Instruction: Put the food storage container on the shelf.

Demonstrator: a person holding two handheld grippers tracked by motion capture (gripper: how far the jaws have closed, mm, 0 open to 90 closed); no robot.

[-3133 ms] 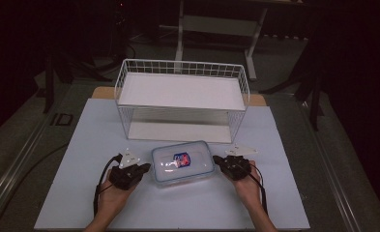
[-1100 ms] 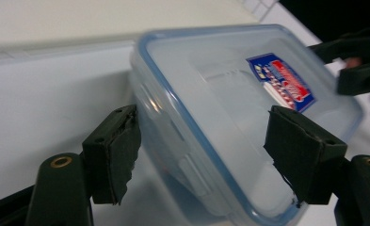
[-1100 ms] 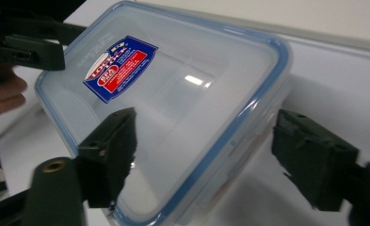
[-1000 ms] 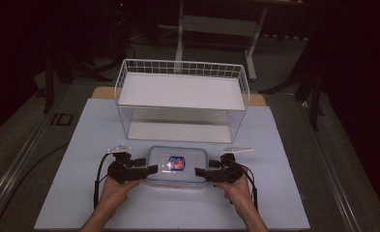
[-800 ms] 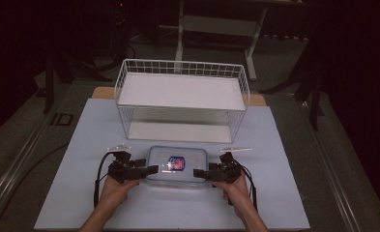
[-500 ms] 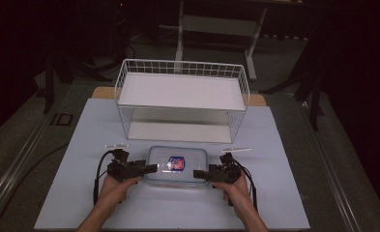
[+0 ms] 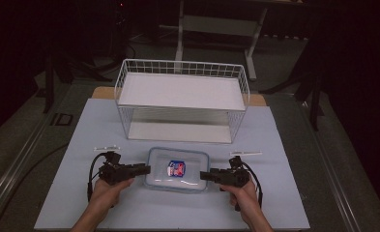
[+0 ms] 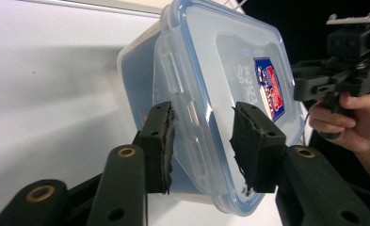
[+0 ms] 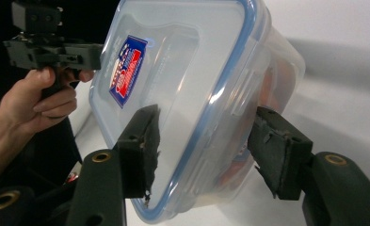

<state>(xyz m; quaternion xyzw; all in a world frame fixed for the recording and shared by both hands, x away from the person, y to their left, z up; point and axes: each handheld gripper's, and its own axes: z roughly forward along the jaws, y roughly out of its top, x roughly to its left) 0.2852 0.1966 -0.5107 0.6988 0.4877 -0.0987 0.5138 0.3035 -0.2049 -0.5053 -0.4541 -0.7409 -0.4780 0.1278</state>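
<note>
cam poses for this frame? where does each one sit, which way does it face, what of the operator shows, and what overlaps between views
High view: fixed above the person's side, looking forward and down on the table; both forearms, left gripper and right gripper flank the container, wire rack behind.
Left gripper view: rides the left gripper, faces the container's end; its jaws straddle the lid edge.
Right gripper view: rides the right gripper, faces the opposite end; its jaws straddle the container's edge.
Shared: both gripper views show the container's red-blue label and the other hand's gripper beyond.
</note>
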